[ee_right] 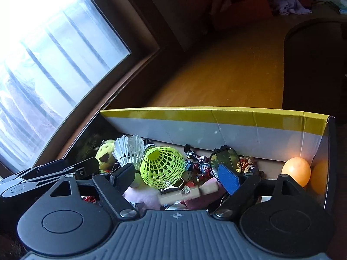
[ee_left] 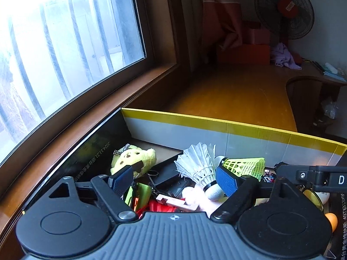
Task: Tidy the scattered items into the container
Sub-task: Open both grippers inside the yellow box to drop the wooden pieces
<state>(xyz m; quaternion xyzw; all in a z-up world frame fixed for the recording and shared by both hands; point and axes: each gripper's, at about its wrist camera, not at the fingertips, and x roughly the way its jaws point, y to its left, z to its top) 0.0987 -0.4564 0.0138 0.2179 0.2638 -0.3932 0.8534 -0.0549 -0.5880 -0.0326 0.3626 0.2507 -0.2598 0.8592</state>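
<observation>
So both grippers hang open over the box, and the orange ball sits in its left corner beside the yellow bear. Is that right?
Not quite. The ball sits in the box's right corner, far from the bear, which lies at the left end; the right wrist view shows this. The rest holds: the left gripper and right gripper both hang open over the box, gripping nothing.

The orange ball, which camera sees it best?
The right wrist view. There the orange ball sits whole and glowing in the box's far right corner. In the left wrist view only a small slice of an orange ball peeks out at the right edge, behind the gripper's body.
</observation>
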